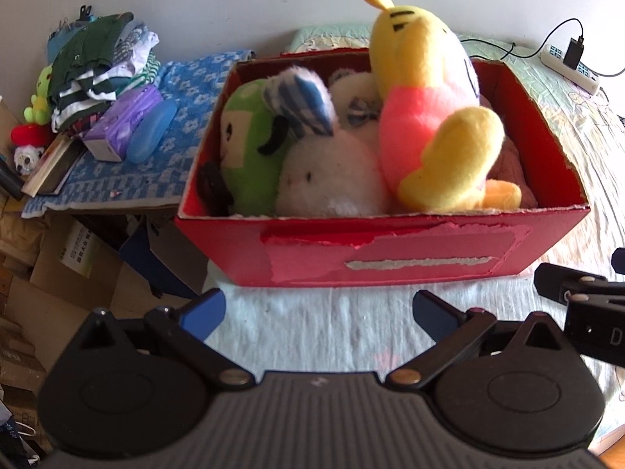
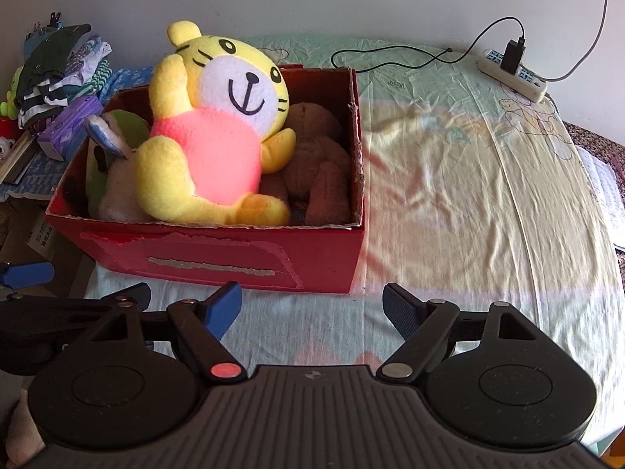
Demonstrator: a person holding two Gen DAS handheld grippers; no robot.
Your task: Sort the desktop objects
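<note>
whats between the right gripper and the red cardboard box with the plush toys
Only bare, wrinkled pale bedsheet. In the right wrist view the open right gripper sits just short of the red cardboard box, with nothing lying on the strip between them.

Torn matt cardboard box [image 1: 390, 250], fuzzy plush tiger [image 2: 218, 136]

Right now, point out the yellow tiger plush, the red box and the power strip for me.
yellow tiger plush [image 2: 218, 156]: right wrist view, on its pink belly.
red box [image 2: 320, 258]: right wrist view, on its front wall.
power strip [image 2: 515, 74]: right wrist view, on its white body.
</note>
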